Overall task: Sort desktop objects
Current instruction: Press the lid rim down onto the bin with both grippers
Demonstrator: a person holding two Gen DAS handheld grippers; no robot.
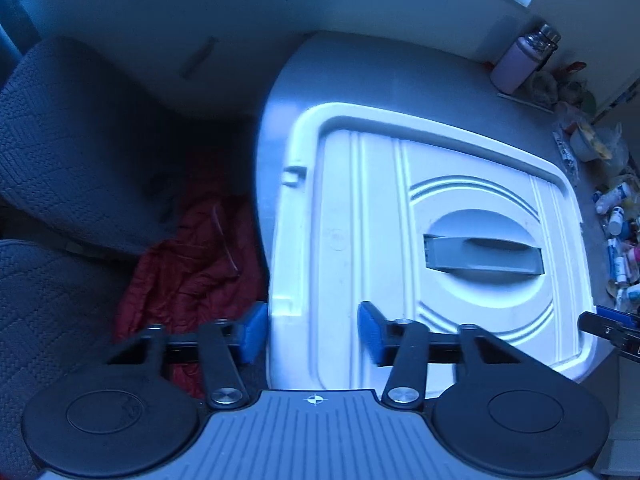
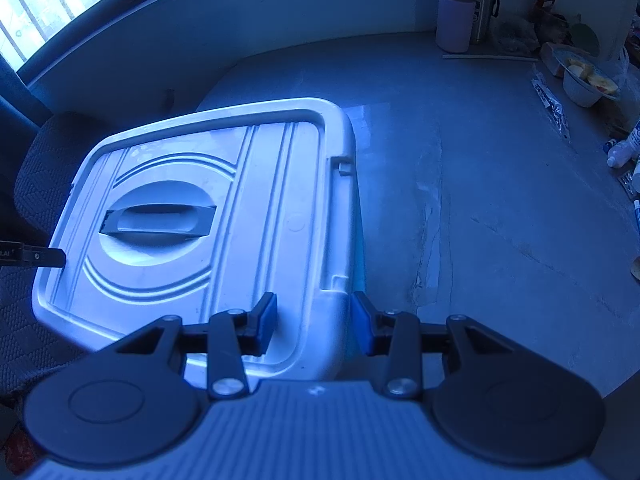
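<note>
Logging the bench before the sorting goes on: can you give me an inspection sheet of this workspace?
Surface: grey table, scuffed, with a crack-like line.
Job's things: white storage box, lid on, grey handle lying in its recess, near the table's edge by the seat.
Clutter: pink bottle, steel flask, bowl and small bottles along the far and right sides.
Grippers: left tongs and right tongs each appear clamped on an opposite side rim of the box.
Cables: nothing seen.
Surroundings: quilted seat and red cloth beside the table; window behind.
</note>
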